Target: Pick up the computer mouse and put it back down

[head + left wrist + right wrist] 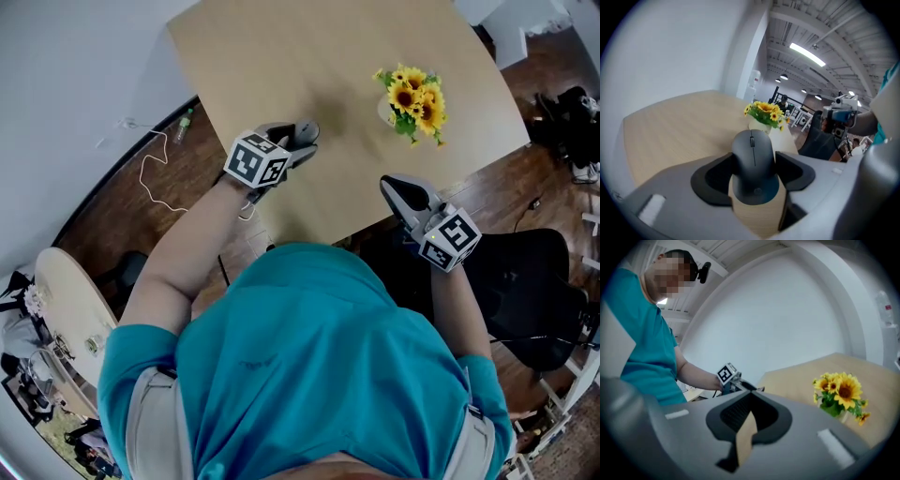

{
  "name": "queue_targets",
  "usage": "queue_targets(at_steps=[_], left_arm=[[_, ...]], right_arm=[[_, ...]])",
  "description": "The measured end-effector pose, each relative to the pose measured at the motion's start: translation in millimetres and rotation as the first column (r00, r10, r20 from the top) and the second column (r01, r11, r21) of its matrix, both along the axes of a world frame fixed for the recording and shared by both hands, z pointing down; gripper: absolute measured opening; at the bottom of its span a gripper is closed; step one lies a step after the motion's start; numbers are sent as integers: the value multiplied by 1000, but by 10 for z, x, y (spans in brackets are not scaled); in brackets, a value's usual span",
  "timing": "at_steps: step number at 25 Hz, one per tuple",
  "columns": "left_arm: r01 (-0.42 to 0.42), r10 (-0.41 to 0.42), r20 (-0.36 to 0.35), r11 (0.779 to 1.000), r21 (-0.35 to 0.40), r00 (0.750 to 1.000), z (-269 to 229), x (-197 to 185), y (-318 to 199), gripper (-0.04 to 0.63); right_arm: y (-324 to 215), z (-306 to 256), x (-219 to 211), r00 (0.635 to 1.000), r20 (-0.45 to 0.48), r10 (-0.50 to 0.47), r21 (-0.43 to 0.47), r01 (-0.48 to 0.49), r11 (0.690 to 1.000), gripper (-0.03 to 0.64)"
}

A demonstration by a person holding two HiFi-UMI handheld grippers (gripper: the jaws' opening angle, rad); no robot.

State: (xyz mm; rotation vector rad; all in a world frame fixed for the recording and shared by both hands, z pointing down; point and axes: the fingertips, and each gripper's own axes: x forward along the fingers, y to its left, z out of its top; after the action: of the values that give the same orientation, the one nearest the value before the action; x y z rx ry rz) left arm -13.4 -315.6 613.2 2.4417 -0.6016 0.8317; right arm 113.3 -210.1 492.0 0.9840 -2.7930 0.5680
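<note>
L gripper (292,142): jaws wide, clamped on mouse (752,154) sides so I can carry it w/o slip
Mouse: centre-left of head view, looks just clear of table (281,66)
R gripper (749,397): closed, empty, parked lower right, out of the way
Flowers (414,101): upper right, clear of my set-down spot

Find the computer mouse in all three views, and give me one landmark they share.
Head view: computer mouse upper centre, between the left gripper's jaws.
Left gripper view: computer mouse dead centre, clamped between the jaws.
Right gripper view: the left gripper shows left of centre; the computer mouse cannot be made out there.
Shared landmark: the sunflower pot.
</note>
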Motion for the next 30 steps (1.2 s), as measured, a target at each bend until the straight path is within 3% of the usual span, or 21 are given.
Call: queue_targets(at_steps=[5,8,12,17,19,26,30], left_arm=[[24,-12,-157,997,71,988,-536,-110,153,299],[43,-10,-274,993,114,962,-866,-178,253,299],[88,-10,-437,983,160,900,-1336,-319,408,299],[125,2,-585,976,177,811,-1797,-494,615,301],[122,13,-619,977,175,785,-1896,-531,689,301],[130,29,-670,974,185,742,-1987,-633,806,301],[149,16,-675,971,186,737,-1999,-682,803,299]], right_arm=[[-13,-88,-98,1000,-6,-18,19,19,1000,3],[-23,-161,-156,1000,-6,-25,33,26,999,3],[-39,-302,-227,999,-9,-36,61,36,997,3],[-76,-471,-264,999,8,-34,86,34,996,3],[-90,-524,-272,999,20,-33,88,31,996,3],[-120,-633,-358,999,28,-44,103,41,994,3],[-107,-667,-396,998,26,-53,108,50,993,3]])
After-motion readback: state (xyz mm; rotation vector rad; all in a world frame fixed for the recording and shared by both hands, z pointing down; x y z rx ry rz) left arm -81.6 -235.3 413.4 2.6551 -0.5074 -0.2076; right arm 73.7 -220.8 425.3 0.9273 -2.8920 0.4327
